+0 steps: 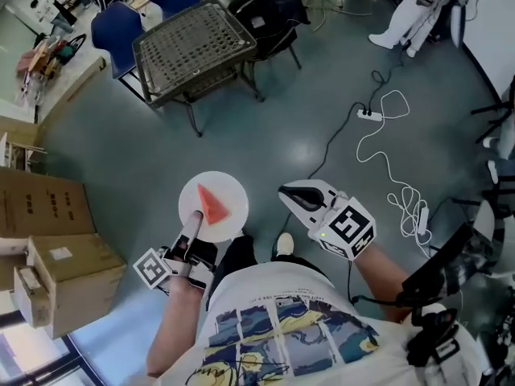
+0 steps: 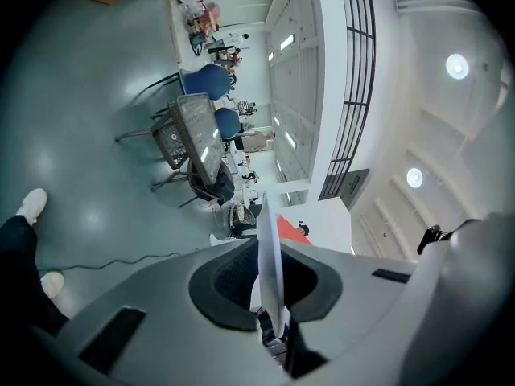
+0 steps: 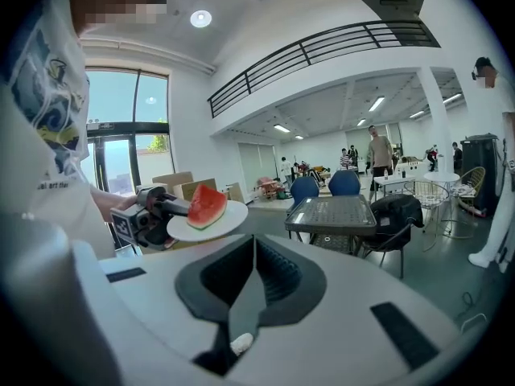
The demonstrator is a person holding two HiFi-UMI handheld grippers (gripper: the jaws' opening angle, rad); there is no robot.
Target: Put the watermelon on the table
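Observation:
A red wedge of watermelon (image 1: 213, 203) lies on a white plate (image 1: 231, 196) held over the grey floor. My left gripper (image 1: 195, 218) is shut on the plate's near rim. In the left gripper view the plate (image 2: 269, 264) stands edge-on between the jaws, with the watermelon (image 2: 291, 230) showing behind it. My right gripper (image 1: 288, 194) hangs to the right of the plate, shut and empty. From the right gripper view (image 3: 252, 252) I see the plate (image 3: 229, 217), the watermelon (image 3: 206, 206) and the left gripper (image 3: 145, 213) off to the left. The mesh-topped table (image 1: 193, 45) stands farther ahead.
Blue chairs (image 1: 119, 26) and a chair with a black bag (image 1: 269, 8) stand round the table (image 3: 331, 212). Cardboard boxes (image 1: 50, 248) are stacked at the left. A power strip (image 1: 369, 115) and white cables trail over the floor at the right. People stand far off.

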